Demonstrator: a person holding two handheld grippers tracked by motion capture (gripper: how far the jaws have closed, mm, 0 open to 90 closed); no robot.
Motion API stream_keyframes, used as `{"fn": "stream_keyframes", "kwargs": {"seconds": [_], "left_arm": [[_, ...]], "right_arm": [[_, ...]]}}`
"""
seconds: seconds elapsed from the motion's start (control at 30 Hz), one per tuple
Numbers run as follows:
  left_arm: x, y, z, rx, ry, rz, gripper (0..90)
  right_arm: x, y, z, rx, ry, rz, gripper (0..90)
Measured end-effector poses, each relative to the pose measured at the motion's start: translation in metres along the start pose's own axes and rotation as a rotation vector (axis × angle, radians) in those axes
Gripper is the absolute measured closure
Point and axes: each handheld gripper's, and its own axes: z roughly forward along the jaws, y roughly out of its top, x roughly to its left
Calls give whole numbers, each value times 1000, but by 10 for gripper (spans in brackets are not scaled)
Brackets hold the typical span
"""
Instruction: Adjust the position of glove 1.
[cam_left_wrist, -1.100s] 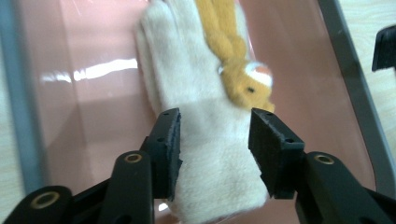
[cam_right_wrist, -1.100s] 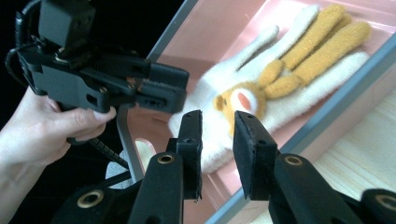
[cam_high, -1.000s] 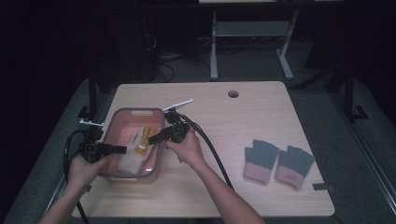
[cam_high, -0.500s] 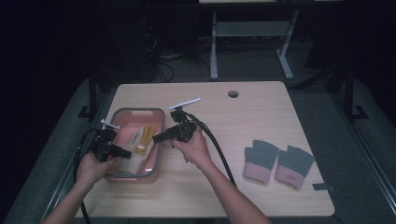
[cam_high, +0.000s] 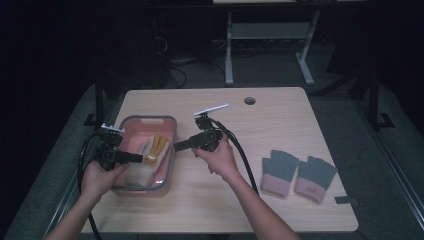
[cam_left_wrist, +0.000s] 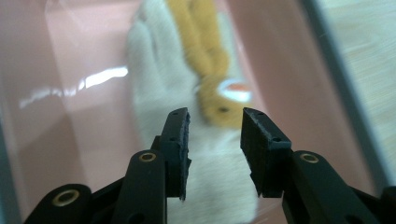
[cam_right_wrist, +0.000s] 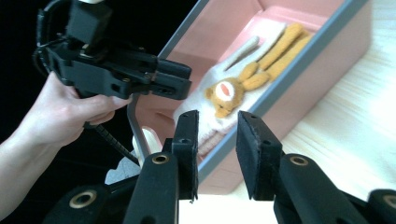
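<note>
The pink bin (cam_high: 165, 131) sits at the left centre of the high view on the wooden table (cam_high: 280, 120). Inside it lies a white glove with an orange bear (cam_high: 152, 150). The person's forearms rise from the bottom edge. The right gripper (cam_high: 178, 146) points left, level, at the bin's right rim; its jaws have just been opening, a narrow gap, nothing between them. The left gripper (cam_high: 138, 158) points right over the bin; its jaws have just been opening too, slightly parted, empty above the glove.
</note>
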Motion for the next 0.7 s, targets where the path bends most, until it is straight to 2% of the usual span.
{"fn": "stream_keyframes", "kwargs": {"seconds": [0.2,0.3,0.5,0.7], "left_arm": [[-18,3,-3,-34,-40,22,597],[-27,5,-2,-33,-58,29,559],[-43,9,-3,-63,-72,66,542],[-55,13,-1,-72,-88,78,535]], "right_arm": [[-5,-4,-17,-13,-18,1,671],[-8,-6,-26,-19,-31,-3,659],[-14,-11,-45,-21,-62,-3,625],[-18,-15,-60,-32,-87,-15,603]]}}
